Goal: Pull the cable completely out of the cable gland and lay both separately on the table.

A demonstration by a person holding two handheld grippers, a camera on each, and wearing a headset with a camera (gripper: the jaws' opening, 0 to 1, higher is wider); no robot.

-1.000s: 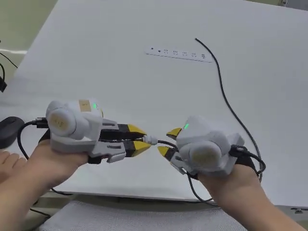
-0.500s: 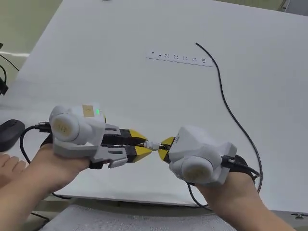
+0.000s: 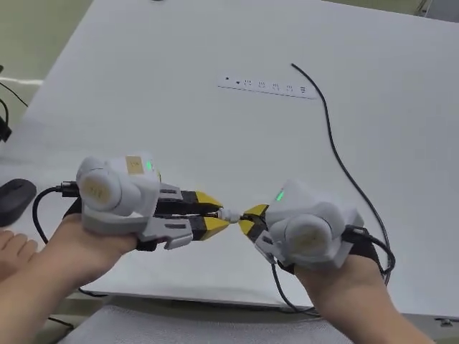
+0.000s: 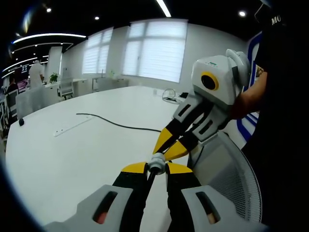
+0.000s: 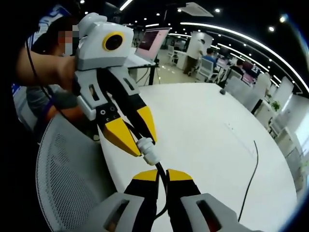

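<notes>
Two tools above the white counter (image 3: pixel 179 107): left tool (image 3: pixel 217 213) clamps the small white plastic cable gland (image 3: pixel 229 214); right tool (image 3: pixel 249 219) pinches its thin black cable (image 5: pixel 163 178), likely limp, best gripped close.

The small white cable gland (image 5: pixel 146 150) is held in the air over the near edge of the table (image 3: pixel 215 129), lying roughly level, with its left end clamped between the left gripper's (image 4: pixel 156 167) yellow tips. The thin black cable (image 5: pixel 159 168) is seated in the gland's right end. From there a short, straight stretch runs into the closed tips of the right gripper (image 5: pixel 162 175).
</notes>
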